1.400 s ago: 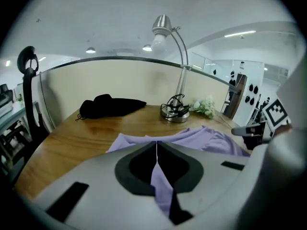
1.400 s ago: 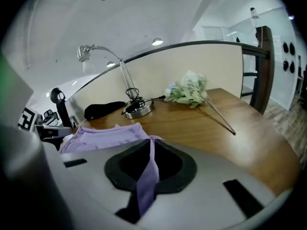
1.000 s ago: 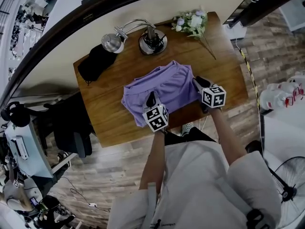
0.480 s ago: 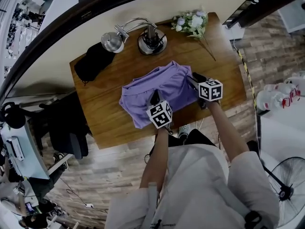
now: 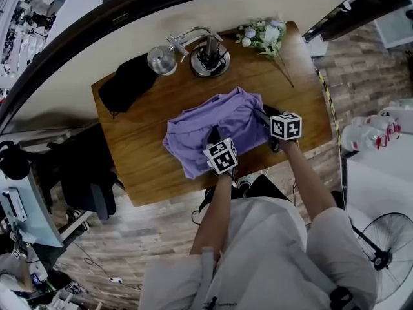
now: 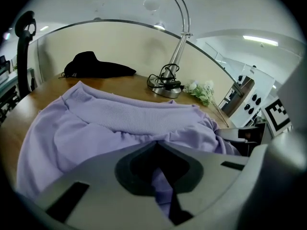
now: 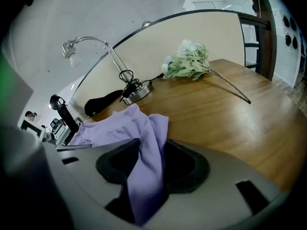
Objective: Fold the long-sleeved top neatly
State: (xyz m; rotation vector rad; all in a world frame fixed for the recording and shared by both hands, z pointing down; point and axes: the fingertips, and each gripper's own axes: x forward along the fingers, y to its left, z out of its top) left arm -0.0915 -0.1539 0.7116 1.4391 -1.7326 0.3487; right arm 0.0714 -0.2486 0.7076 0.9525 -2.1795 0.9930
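The left gripper (image 6: 156,147) is clenching a pinch of the purple top (image 5: 219,118) at its near edge, with its jaws pressing tight together on the fabric. The right gripper (image 7: 149,145) is at the top's right side. Its jaws have just been opening and are standing apart, and a loose fold of the top is hanging between them without being squeezed. The top is lying bunched and partly folded in the middle of the wooden table (image 5: 142,154), towards the person's side. Both grippers are pointing down at a slant onto it. Behind the top a lamp (image 5: 208,60) is standing on its round base. Flowers (image 5: 264,34) are lying at the far right corner, and a black cloth (image 5: 129,82) is lying at the far left, well apart from the top.
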